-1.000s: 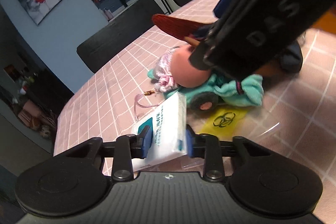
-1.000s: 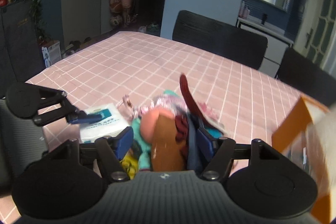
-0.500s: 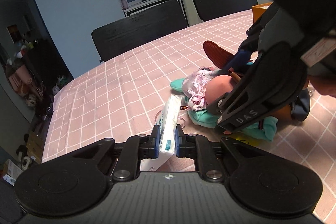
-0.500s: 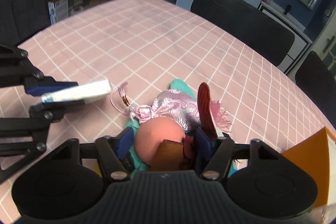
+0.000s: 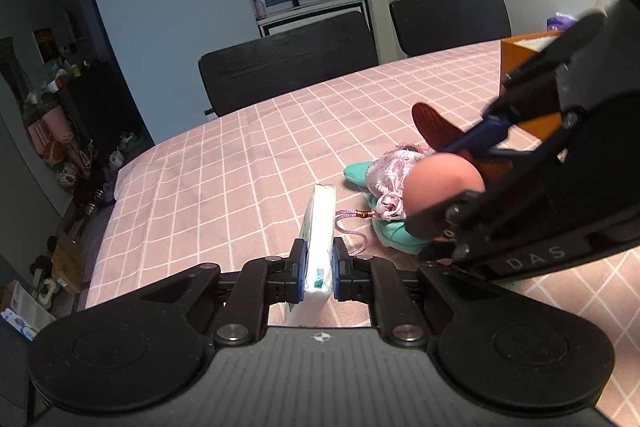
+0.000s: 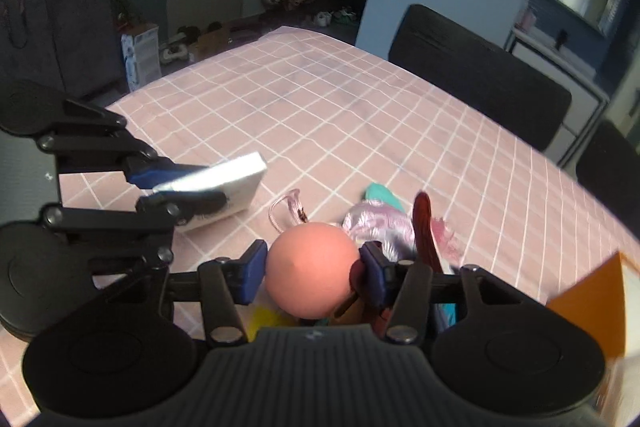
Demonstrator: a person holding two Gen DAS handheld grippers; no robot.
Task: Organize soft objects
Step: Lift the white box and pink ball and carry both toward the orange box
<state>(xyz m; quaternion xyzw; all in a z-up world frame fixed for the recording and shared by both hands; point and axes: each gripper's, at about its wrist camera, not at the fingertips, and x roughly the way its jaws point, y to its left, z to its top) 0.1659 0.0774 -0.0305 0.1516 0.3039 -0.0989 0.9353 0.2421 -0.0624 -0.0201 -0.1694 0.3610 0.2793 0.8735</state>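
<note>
Two grippers work over the pink checked tablecloth. At lower centre of the left wrist view, the left gripper is clamped on a white tissue pack, lifted clear. Lower centre of the right view, the right gripper has just been closing around a peach ball, pads touching it, amid soft items beside an orange box.

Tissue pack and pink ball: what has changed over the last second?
The left gripper closed its fingers on the tissue pack, turned it on edge and lifted it off the table. The right gripper has been closing around the pink ball; its pads now sit at the ball's sides. The pile of soft things and the orange box stayed put.
</note>
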